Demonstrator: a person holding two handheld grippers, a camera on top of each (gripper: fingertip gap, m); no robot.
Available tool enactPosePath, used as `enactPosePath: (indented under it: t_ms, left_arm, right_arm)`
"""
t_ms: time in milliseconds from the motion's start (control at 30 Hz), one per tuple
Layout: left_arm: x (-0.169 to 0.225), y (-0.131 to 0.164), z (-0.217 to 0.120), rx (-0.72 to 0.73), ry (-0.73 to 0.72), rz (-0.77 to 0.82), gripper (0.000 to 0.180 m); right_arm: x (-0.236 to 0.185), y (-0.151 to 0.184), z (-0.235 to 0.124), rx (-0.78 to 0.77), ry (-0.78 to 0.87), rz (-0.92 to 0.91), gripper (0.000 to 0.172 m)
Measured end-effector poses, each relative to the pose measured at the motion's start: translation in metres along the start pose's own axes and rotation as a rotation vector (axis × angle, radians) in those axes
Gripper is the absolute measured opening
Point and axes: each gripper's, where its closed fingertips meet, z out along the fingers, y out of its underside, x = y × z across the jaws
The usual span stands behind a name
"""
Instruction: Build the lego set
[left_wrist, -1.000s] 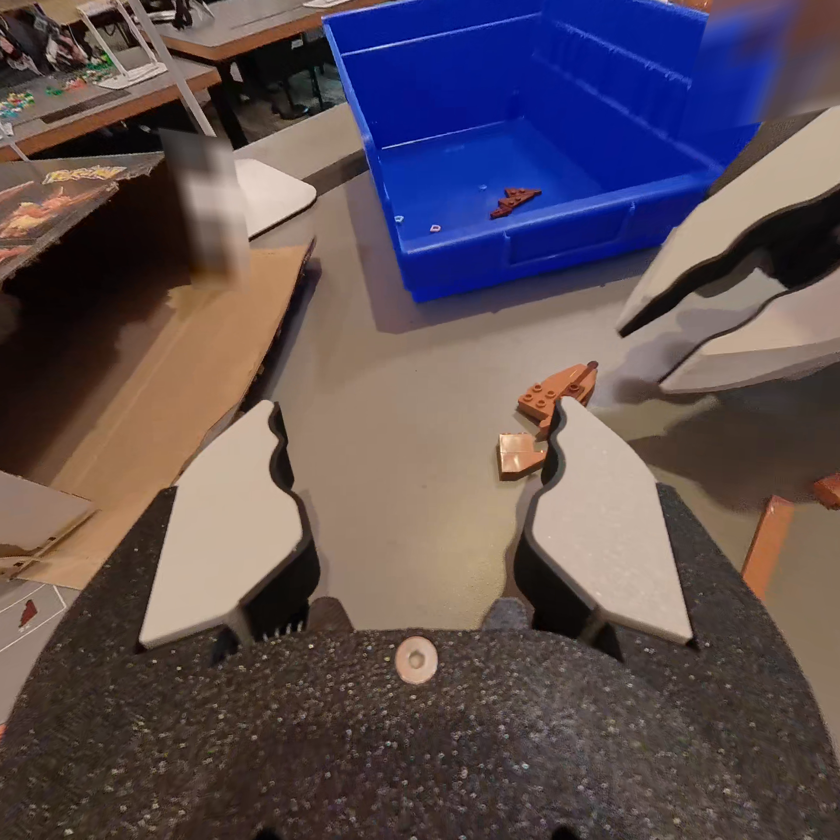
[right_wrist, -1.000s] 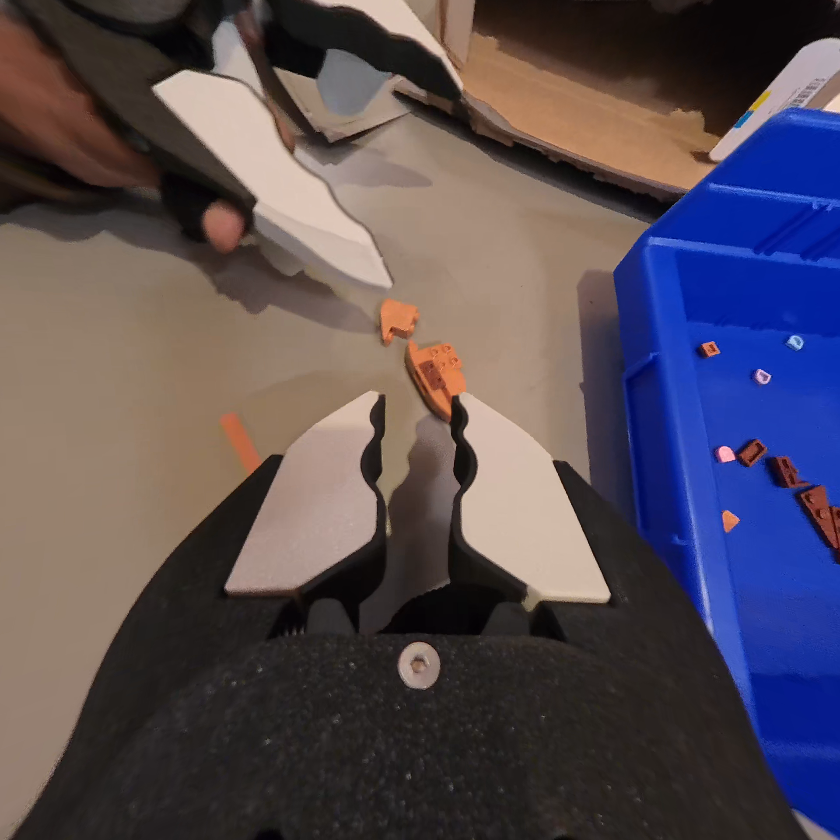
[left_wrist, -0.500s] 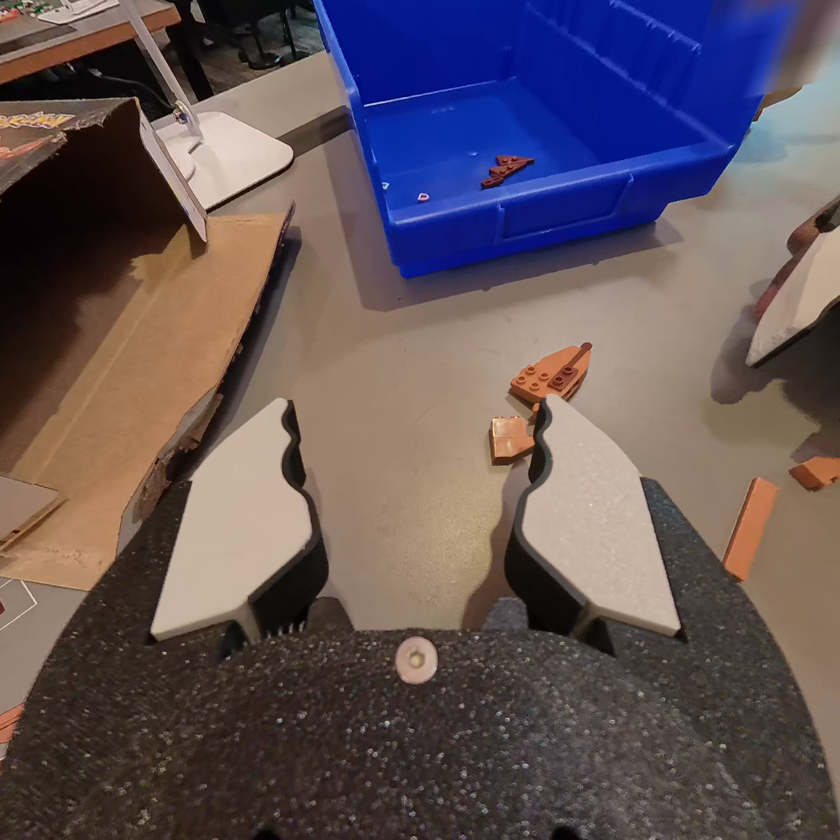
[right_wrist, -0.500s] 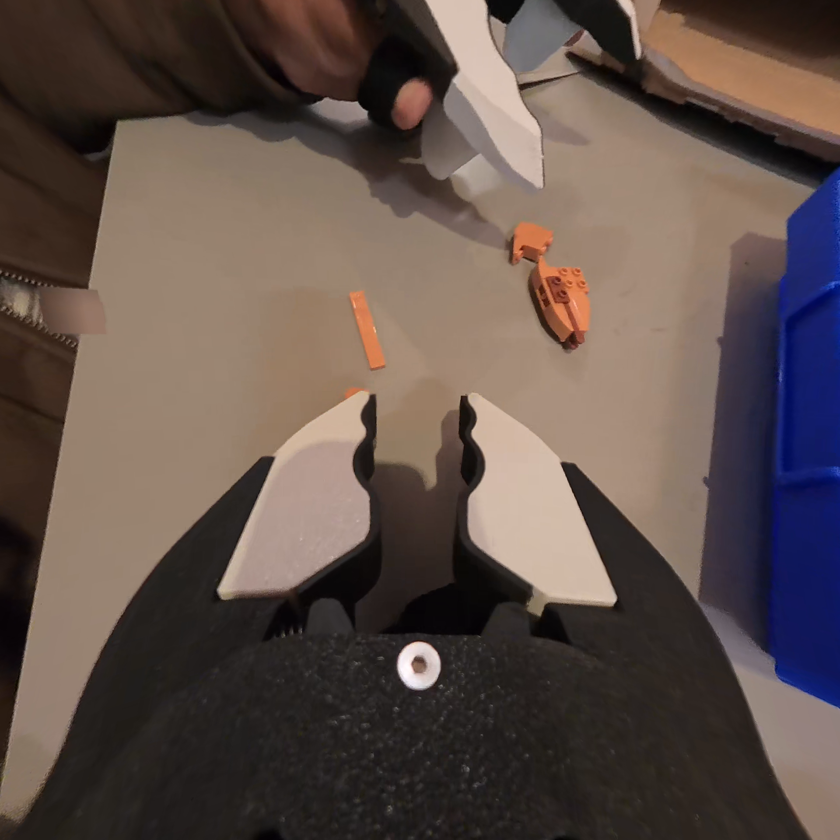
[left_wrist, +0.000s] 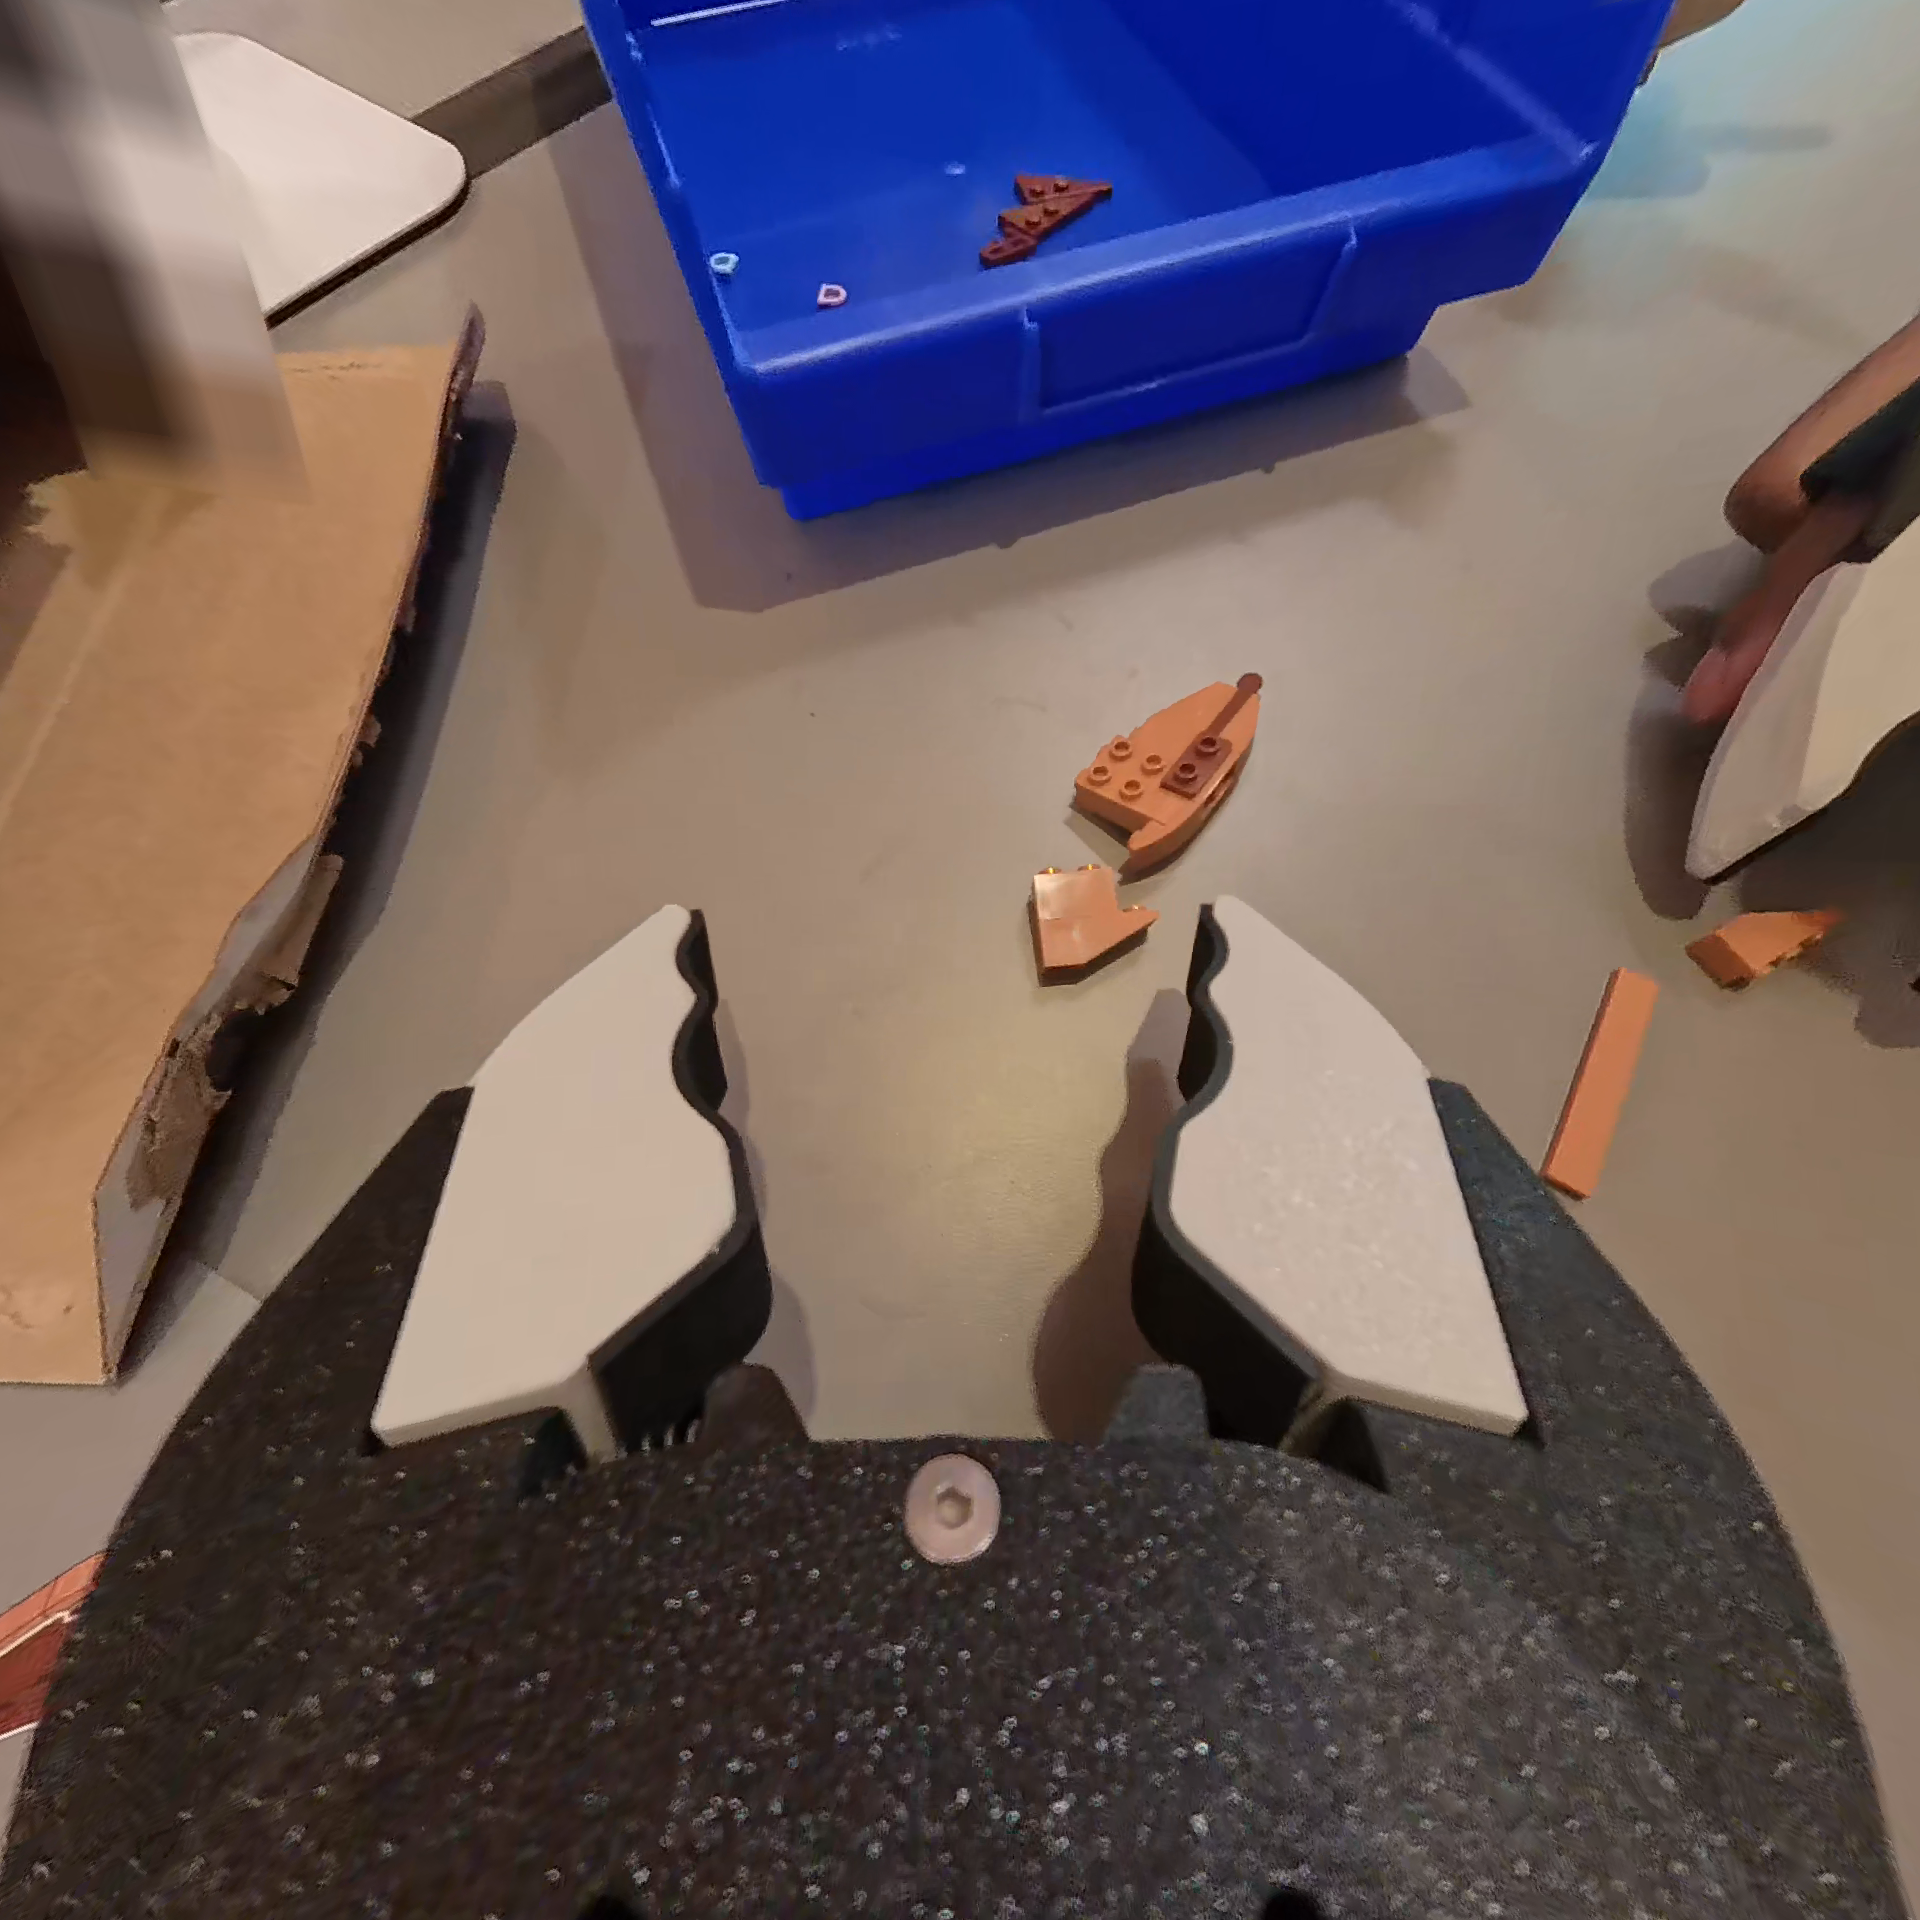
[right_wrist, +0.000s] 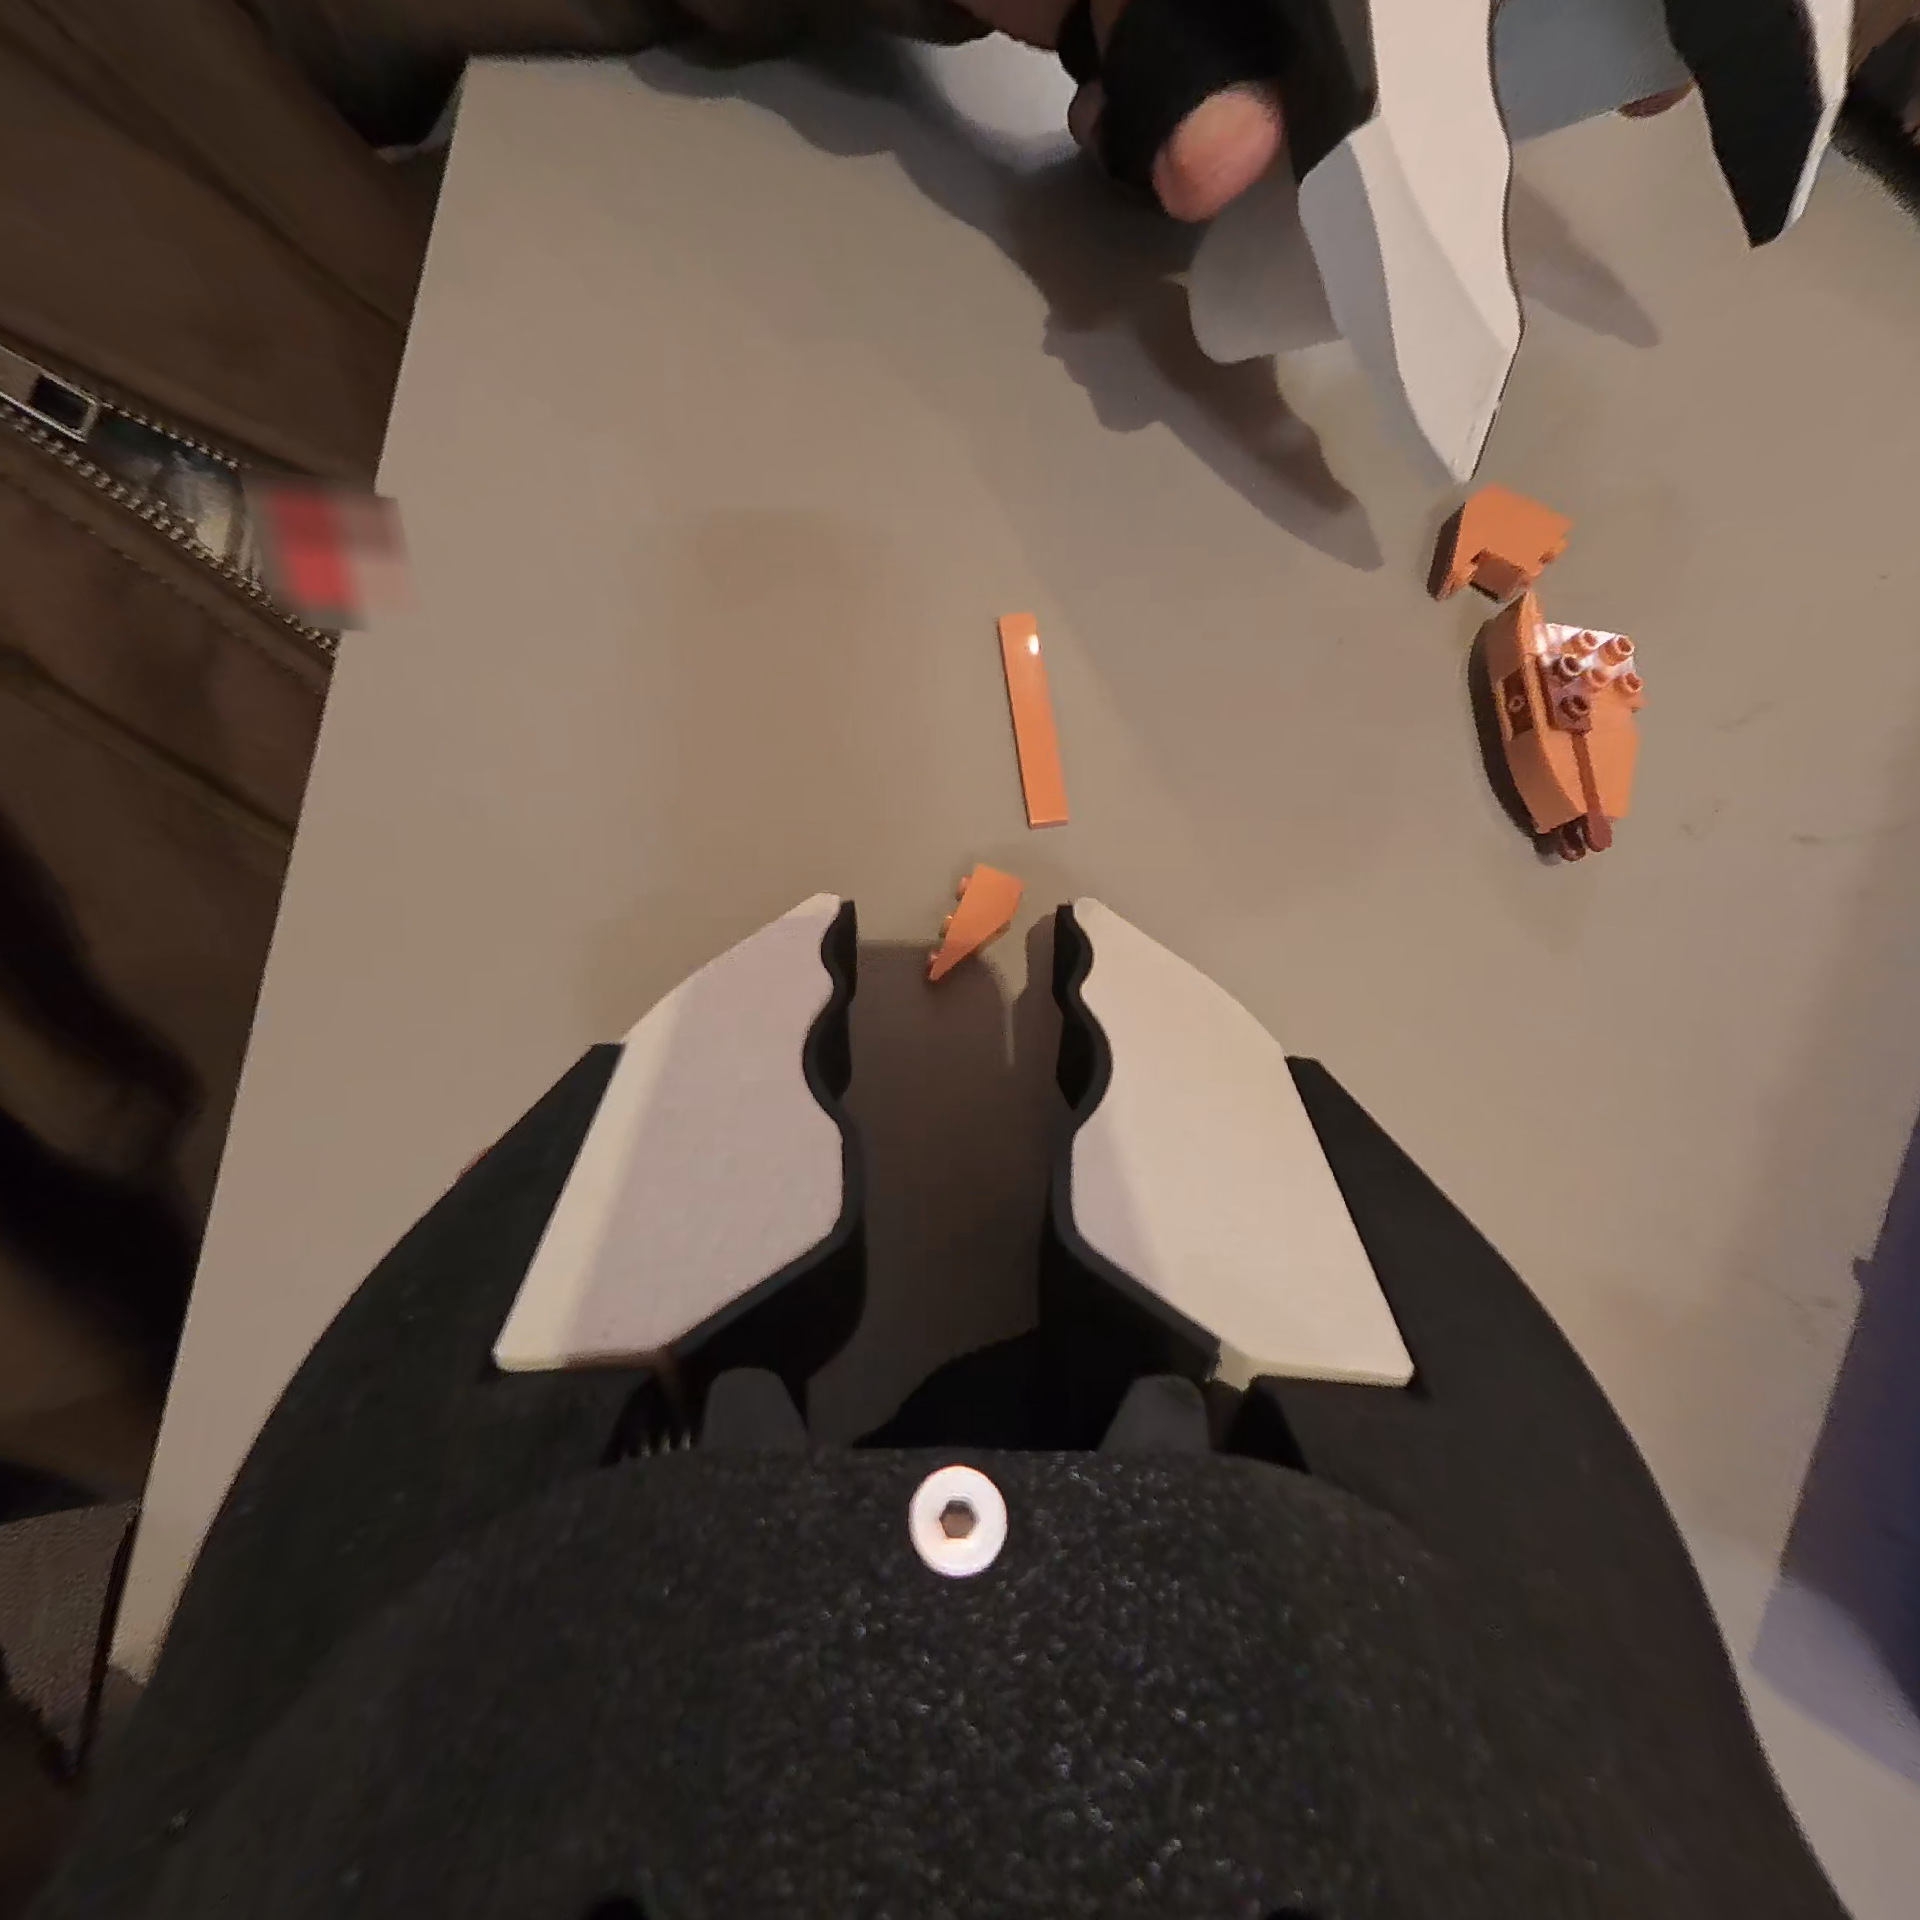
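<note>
Left claw (left_wrist: 951, 914) wide open; right claw (right_wrist: 954, 914) part-open over wedge brick (right_wrist: 977, 920)

Grey matte tabletop (left_wrist: 914, 644) | blue plastic bin (left_wrist: 1164, 343) holding dark-brown wedge plates (left_wrist: 1039, 213) | orange studded brick boat (left_wrist: 1169, 774) | orange flat strip tile (right_wrist: 1032, 719) | tan corrugated cardboard (left_wrist: 197, 748)

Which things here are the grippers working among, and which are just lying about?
At the grippers: left gripper, open, nearest angled orange piece; right gripper, open around small orange wedge; boat-shaped assembly; flat orange strip.

Lying about: blue bin; torn cardboard.
</note>
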Motion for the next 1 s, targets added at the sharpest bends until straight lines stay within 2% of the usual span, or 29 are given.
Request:
enactPosePath:
  t_ms: [67, 233, 300, 500, 833, 1000]
  left_arm:
    - [0.001, 0.001, 0.001, -0.005, 0.000, 0.010, 0.087]
    - [0.001, 0.002, 0.001, -0.011, 0.001, 0.007, 0.085]
    - [0.002, 0.004, 0.000, -0.021, 0.003, 0.008, 0.085]
    - [0.004, 0.015, -0.004, -0.100, 0.042, 0.058, 0.081]
    - [0.009, 0.022, -0.001, -0.141, 0.048, 0.132, 0.074]
    - [0.010, 0.021, 0.001, -0.132, 0.035, 0.181, 0.068]
  right_arm:
    - [0.001, 0.002, 0.002, -0.019, 0.009, -0.003, 0.034]
    - [0.006, 0.006, 0.005, -0.059, 0.043, -0.004, 0.012]
    - [0.009, 0.006, 0.005, -0.059, 0.056, 0.006, 0.009]
    - [0.019, 0.004, 0.005, -0.047, 0.119, -0.019, 0.009]
    - [0.051, -0.019, 0.000, 0.070, 0.360, -0.142, 0.009]
    - [0.055, -0.021, 0.001, 0.072, 0.384, -0.150, 0.009]
